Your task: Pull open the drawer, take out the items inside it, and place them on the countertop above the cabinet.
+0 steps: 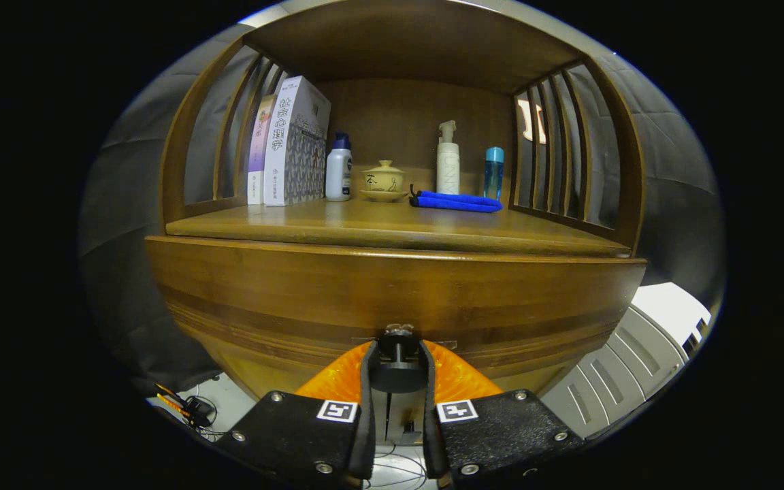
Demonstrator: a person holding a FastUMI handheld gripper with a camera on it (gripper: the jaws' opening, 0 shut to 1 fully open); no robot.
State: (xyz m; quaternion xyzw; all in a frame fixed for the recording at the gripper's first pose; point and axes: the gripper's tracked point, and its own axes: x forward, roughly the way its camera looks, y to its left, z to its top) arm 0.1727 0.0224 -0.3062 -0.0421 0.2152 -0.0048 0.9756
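Observation:
The wooden cabinet's drawer front curves across just ahead of me, under the countertop. Its dark round knob sits between my fingers, on a short stem that runs to a metal base on the wood. My gripper is shut on the knob, with one finger pressing each side of it. The drawer's inside is hidden, so I cannot see any items in it.
At the back of the countertop stand books, a white bottle, a lidded tea bowl, a folded blue cloth, a pump bottle and a blue bottle. Slatted side rails flank the shelf. A white slatted unit stands right; cables lie lower left.

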